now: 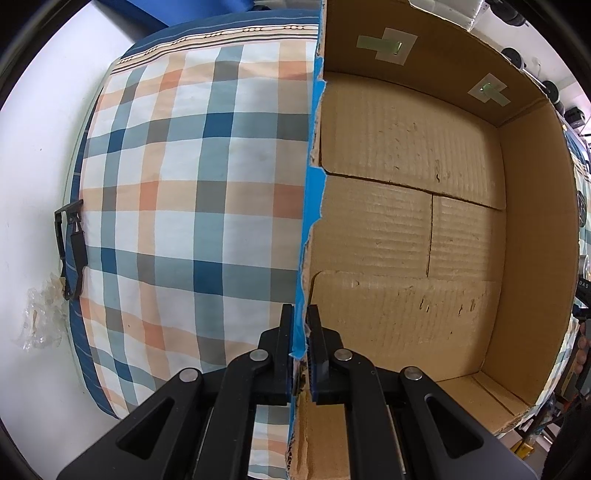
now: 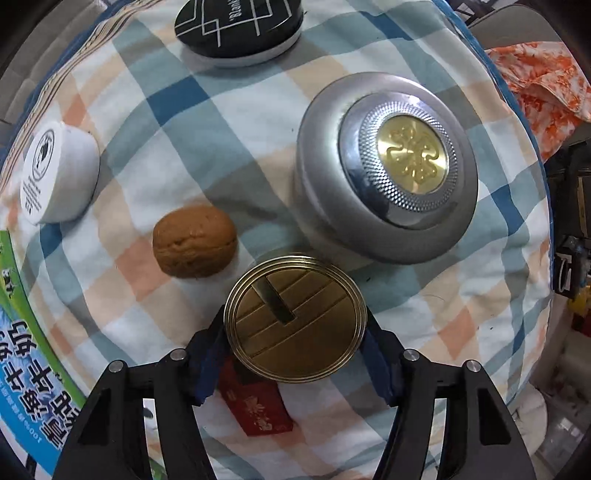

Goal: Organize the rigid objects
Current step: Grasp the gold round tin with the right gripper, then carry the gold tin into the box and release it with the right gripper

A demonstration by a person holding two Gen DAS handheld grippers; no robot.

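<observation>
On my left wrist view, the left gripper (image 1: 300, 332) has its fingers (image 1: 285, 332) clenched on the near wall of the cardboard box (image 1: 406, 221), right where a strip of torn blue tape (image 1: 310, 206) runs along the rim. One finger sits outside the wall, the other inside. I see only bare flaps on the box floor, and two taped patches (image 1: 388, 45) stick to its far wall. Outside the box, beside that same wall, lies the plaid cloth (image 1: 192, 184), with a black buckle (image 1: 70, 251) at the cloth's far edge from the box.

On my right wrist view, the right gripper (image 2: 295, 332) is grasping a round brass tin (image 2: 295, 317) by its sides, the blue-padded fingers (image 2: 208, 354) pressed against its rim. The tin's slotted lid faces the camera, over the same plaid cloth (image 2: 192, 147). Just beyond the tin sits a silver dome light (image 2: 388, 166) with a gold centre. Beside the tin, toward the left finger, is a walnut (image 2: 195, 240). Farther off that way stands a white jar (image 2: 59, 173), and well beyond the tin lies a black oval case (image 2: 240, 26). A red packet (image 2: 255, 406) shows beneath the tin.
</observation>
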